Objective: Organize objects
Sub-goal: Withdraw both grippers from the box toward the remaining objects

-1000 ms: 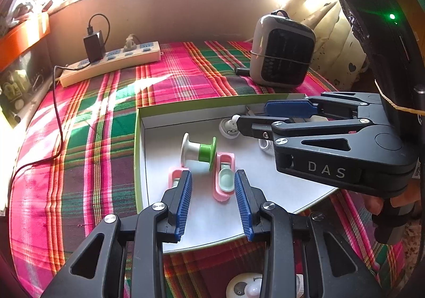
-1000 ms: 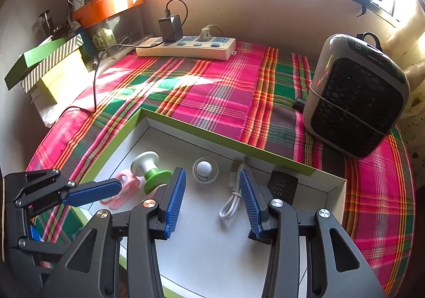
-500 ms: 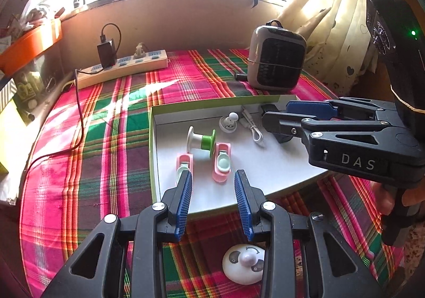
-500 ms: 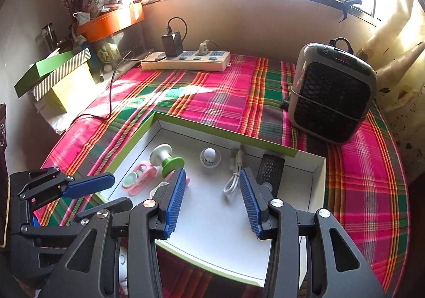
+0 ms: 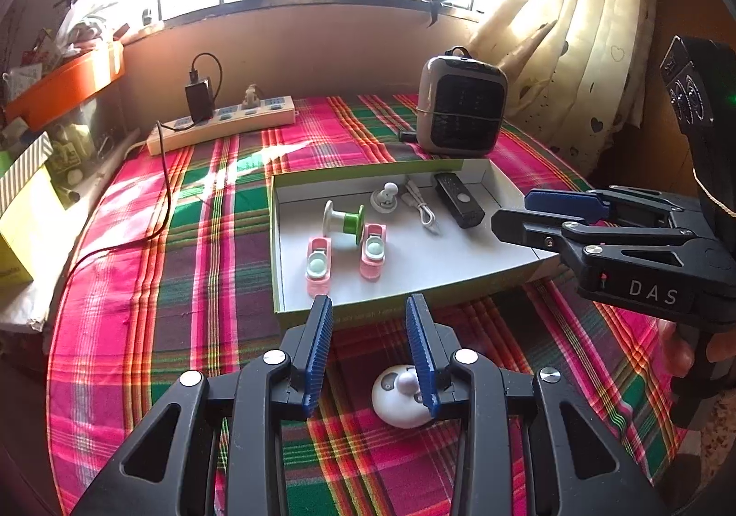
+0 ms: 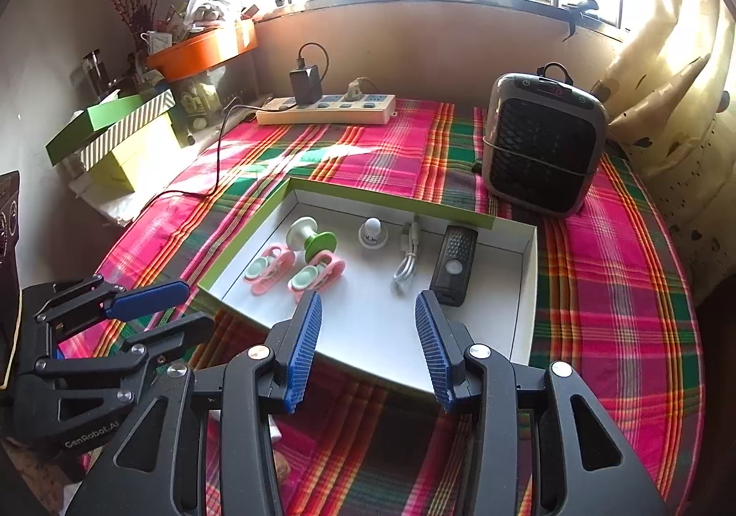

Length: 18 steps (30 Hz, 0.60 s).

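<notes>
Biggest worry: the shallow white cardboard tray with green rim (image 5: pixel 294 304) sits on loose plaid cloth (image 5: pixel 138 286), so a low reach could shove it. The round white panda-face gadget (image 5: pixel 398 396) lies outside, near its front edge, easily missed. Left gripper (image 5: pixel 370 348) and right gripper (image 6: pixel 365 348) gape partway, empty. Both have backed off and risen since earlier.
</notes>
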### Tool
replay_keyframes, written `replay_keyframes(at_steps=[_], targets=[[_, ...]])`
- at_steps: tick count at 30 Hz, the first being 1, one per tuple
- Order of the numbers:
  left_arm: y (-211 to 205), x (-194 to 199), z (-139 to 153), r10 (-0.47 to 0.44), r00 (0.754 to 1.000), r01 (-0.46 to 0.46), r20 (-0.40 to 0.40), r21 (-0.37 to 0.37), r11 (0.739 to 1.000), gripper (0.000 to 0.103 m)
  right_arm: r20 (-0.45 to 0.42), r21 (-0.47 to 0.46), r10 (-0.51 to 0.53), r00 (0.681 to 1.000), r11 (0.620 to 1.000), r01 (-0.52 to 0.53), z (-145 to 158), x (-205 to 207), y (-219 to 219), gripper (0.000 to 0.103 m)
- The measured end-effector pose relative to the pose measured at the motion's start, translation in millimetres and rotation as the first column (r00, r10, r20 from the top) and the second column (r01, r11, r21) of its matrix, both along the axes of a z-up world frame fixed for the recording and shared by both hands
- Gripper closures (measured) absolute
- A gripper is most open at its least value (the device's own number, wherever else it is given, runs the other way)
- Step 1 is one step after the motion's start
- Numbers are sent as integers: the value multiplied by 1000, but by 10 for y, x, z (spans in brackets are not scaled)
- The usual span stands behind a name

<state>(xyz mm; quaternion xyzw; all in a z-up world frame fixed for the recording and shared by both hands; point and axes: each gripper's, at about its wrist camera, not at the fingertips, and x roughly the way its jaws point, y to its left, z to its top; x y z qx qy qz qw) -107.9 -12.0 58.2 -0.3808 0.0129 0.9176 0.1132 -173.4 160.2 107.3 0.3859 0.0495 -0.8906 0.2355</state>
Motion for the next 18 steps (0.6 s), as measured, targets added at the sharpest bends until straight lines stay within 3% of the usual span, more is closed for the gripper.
replay_keyframes(at_steps=[18], targets=[[-113,480,-293,-7,999,5,46,46,999,70,13,-17,-31,999,999,31,-292,682,181,55]])
